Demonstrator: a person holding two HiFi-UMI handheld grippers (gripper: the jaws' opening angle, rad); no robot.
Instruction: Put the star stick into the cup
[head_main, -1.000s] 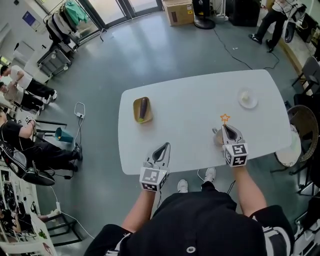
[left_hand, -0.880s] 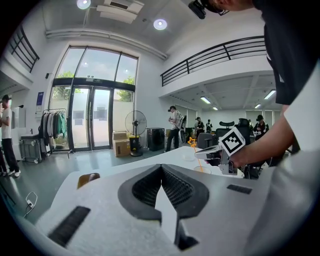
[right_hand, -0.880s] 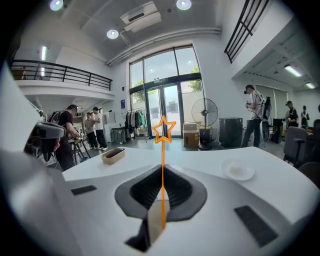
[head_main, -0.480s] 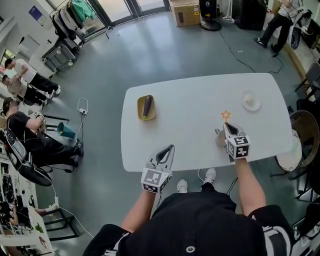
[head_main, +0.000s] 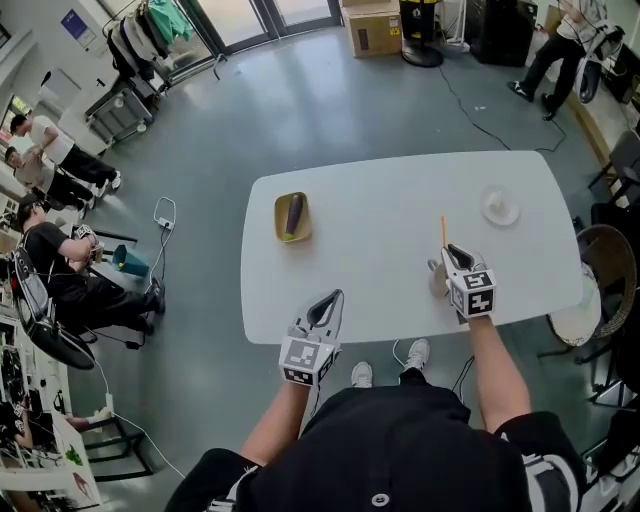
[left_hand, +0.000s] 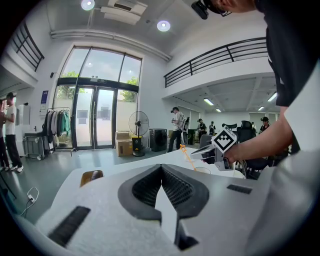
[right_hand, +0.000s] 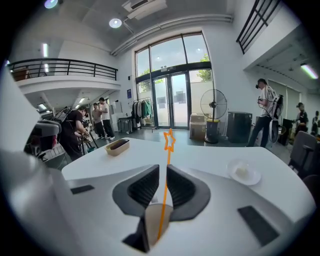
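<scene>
Star stick (right_hand: 167, 172): upright, pinched between the jaws of the right gripper (right_hand: 163, 168); its star end stands above the cup (right_hand: 156, 220) and its lower end looks to reach down into the cup's mouth.
Cup: on the white table (head_main: 380, 200), directly under the right gripper's jaws, close to the person's edge.
Right gripper: clamped on the stick's thin shaft, directly over the cup.
Left gripper (left_hand: 161, 168): jaws closed together with nothing between them, well to the left of the cup, near the table's front edge.
Step in hand: by my reading, the placing step itself, with the stick lined up over and partly inside the cup but not yet let go.
Next move: probably a short lowering, then parting the jaws so that the stick drops in and leans on the rim. The stick is light and the cup small, so a tilt could tip it out.
Count: one star stick, one cup, two grippers, one yellow tray (head_main: 279, 222) holding one eggplant (head_main: 290, 213) far left of the cup, and one small plate (head_main: 499, 205) beyond the cup to the right.
</scene>
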